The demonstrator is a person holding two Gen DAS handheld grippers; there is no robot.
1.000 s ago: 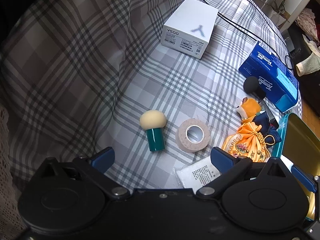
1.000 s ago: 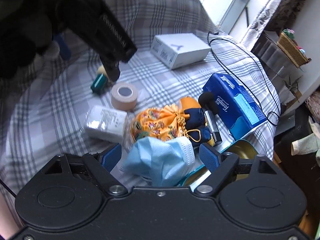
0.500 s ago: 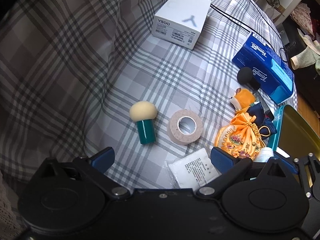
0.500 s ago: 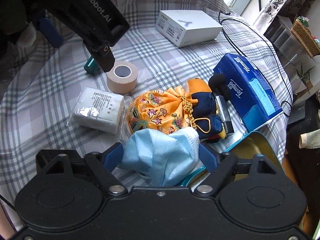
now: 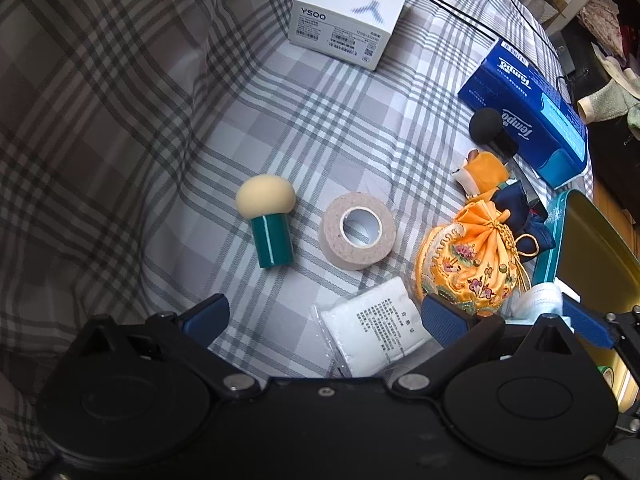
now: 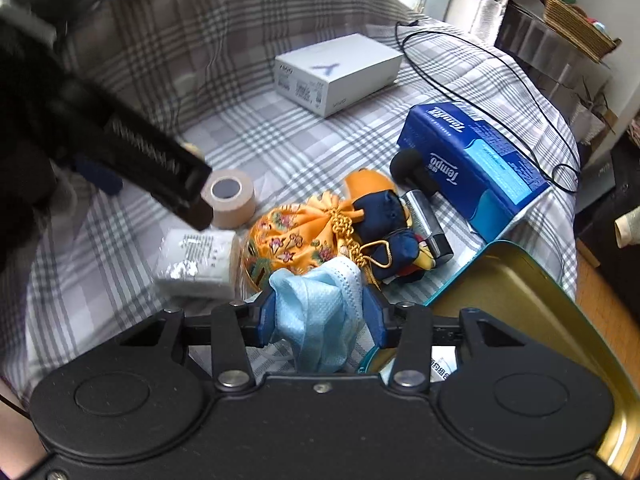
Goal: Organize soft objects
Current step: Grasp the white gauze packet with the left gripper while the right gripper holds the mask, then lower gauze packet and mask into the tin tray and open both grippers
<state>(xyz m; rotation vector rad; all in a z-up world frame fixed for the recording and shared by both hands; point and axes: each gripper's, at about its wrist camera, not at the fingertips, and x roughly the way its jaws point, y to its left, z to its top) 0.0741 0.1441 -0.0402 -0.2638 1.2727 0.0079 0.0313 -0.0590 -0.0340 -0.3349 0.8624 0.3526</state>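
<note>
Now the right gripper [image 6: 320,316], whose jaws have just been closing, is pinching the blue face mask [image 6: 316,312] near the plaid bedspread's [image 6: 280,128] front edge, beside the open tin [image 6: 520,296], where a loose fold risks slipping free.

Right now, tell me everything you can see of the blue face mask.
The blue face mask is a light blue, pleated, nonwoven-looking disposable mask, crumpled into a bunch. The right gripper, whose jaws have just been closing, pinches it on both sides. Its top lies in front of the orange embroidered pouch; whether they touch is unclear. The teal tin lies open beside it.
</note>
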